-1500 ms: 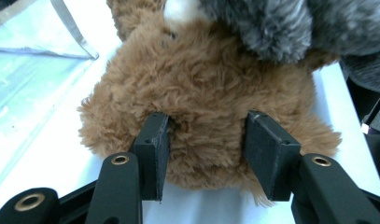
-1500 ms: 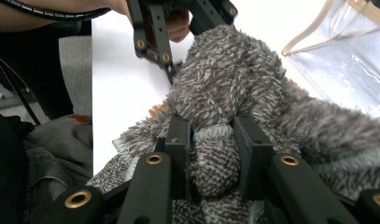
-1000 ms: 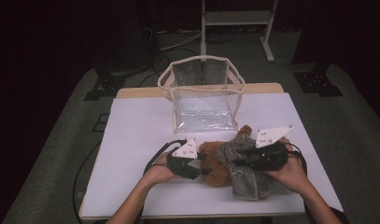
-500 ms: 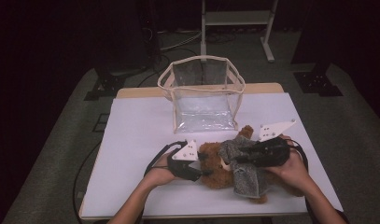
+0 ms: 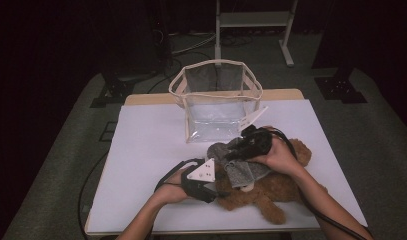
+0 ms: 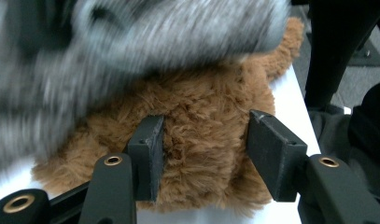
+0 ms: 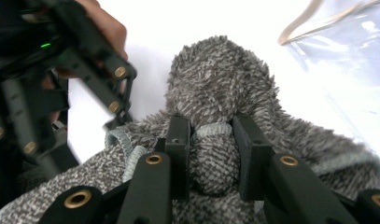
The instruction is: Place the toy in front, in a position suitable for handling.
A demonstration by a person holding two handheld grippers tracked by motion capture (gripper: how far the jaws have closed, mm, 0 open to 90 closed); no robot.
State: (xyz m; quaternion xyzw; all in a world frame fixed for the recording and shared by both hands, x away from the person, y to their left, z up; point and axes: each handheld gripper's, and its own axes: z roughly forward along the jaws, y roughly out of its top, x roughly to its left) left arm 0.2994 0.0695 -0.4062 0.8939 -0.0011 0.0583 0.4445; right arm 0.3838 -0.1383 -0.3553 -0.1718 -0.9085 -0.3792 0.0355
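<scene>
1. Right gripper (image 7: 208, 154): jaws clamped on a fold of the grey knitted garment (image 7: 215, 93), which lies over the brown teddy bear (image 5: 276, 187).
2. Left gripper (image 6: 204, 154): jaws apart, straddling the bear's fur, pads touching it.
3. Beyond the grippers: clear plastic bag (image 5: 216, 100), upright.
4. Beneath: white table (image 5: 146, 135); dark room around.

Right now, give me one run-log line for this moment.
left gripper: open around teddy bear | right gripper: shut on grey sweater | clear bag: upright behind
</scene>
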